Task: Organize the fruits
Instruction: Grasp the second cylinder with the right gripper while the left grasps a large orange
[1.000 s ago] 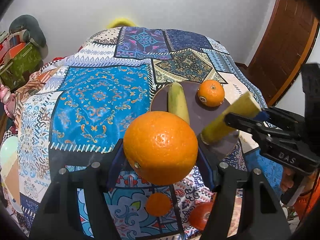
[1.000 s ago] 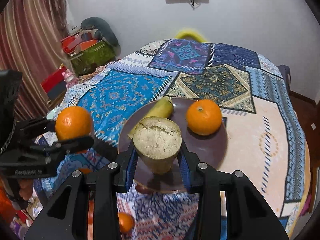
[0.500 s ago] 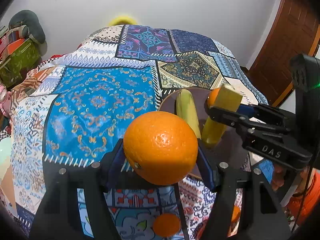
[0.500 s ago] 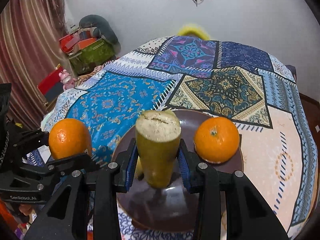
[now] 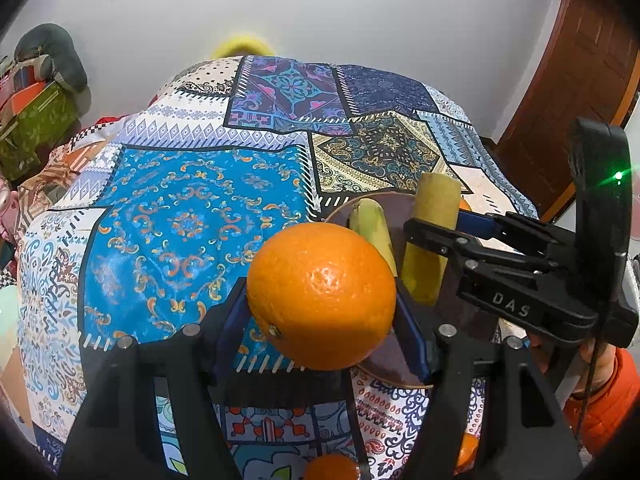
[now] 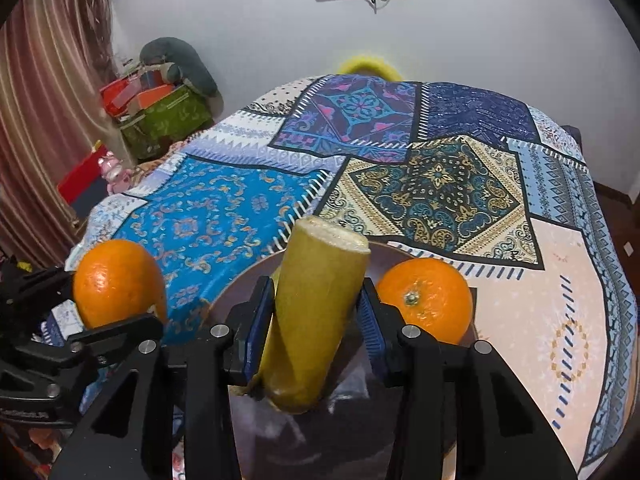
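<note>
We hold an orange pinched in our left gripper at the near rim of a dark plate. Our right gripper stands over that plate with a cut yellow-green stalk tilted between its jaws; they have just been opening, and a gap shows at the right pad. A second orange sits on the plate just right of the stalk, a banana lying at its left. The plate rests on a patchwork quilt of blue and navy panels. Behind, we see a white wall, striped curtain, stacked boxes and wooden door.
</note>
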`<state>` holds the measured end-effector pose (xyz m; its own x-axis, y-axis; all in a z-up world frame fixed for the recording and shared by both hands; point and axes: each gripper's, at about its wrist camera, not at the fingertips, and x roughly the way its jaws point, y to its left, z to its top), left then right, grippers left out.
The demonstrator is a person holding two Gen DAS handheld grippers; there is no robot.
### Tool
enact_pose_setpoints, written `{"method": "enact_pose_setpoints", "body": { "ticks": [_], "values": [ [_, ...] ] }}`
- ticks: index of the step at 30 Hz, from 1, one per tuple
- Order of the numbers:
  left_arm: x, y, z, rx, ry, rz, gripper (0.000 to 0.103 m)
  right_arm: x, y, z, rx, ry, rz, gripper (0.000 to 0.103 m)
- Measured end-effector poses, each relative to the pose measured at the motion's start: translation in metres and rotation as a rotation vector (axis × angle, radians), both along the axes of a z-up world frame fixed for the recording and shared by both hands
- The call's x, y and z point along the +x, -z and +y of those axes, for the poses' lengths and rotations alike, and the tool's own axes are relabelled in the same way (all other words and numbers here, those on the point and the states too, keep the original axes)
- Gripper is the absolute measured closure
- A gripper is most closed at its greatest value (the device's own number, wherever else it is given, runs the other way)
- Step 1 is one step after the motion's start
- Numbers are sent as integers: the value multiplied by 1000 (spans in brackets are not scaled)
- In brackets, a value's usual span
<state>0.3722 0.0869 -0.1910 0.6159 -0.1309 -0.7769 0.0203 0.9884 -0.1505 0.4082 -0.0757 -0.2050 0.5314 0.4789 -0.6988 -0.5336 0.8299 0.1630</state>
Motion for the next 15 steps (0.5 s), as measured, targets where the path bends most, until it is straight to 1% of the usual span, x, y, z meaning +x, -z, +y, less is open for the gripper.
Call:
{"method": "enact_pose_setpoints", "body": {
  "ticks": [3, 9, 12, 15],
  "values": [
    [1, -1, -2, 1, 2, 1, 37, -1, 0, 1, -33, -18, -15, 62],
    [-2, -7, -6, 11, 5, -4, 37, 2, 4, -4, -44, -12, 0, 58],
    [-5, -10, -7, 12, 1, -6, 37, 0, 3, 0, -66, -32, -8, 55],
    [-7, -13, -8, 17, 1, -5, 37, -5, -2, 1, -72, -47, -22, 55]
  ]
}}
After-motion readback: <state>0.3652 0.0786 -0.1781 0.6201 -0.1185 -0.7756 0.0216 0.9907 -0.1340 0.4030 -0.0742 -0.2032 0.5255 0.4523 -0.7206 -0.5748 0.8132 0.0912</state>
